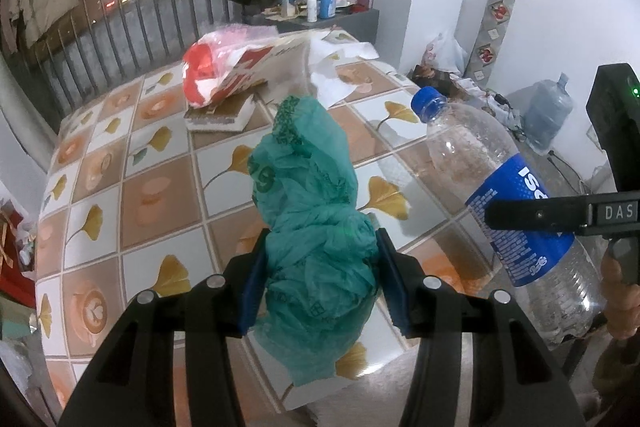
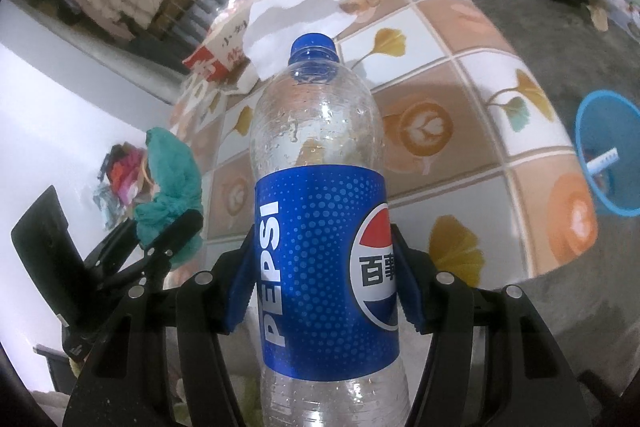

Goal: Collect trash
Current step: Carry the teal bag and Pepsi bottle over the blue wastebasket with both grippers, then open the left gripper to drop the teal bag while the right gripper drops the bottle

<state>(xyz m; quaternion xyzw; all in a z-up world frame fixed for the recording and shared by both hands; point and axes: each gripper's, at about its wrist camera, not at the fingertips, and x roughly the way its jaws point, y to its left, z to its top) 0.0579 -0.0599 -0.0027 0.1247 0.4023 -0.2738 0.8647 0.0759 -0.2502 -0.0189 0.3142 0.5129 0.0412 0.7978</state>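
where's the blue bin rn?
Right wrist view, far right edge: the blue bin sits on the floor beside the table, right of the Pepsi bottle in the right gripper.

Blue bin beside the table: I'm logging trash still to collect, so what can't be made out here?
- Blue bin, right wrist view: the frame edge cuts it off, so most contents stay unseen.
- Red-and-white box, left wrist view: a blurred plastic bag covers its print.
- Green bag in the left claw: crumpled, contents hidden.

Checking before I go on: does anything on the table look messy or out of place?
Yes. A red-and-white plastic bag lies slumped over a book at the far end, with crumpled white paper beside it. No spill shows.
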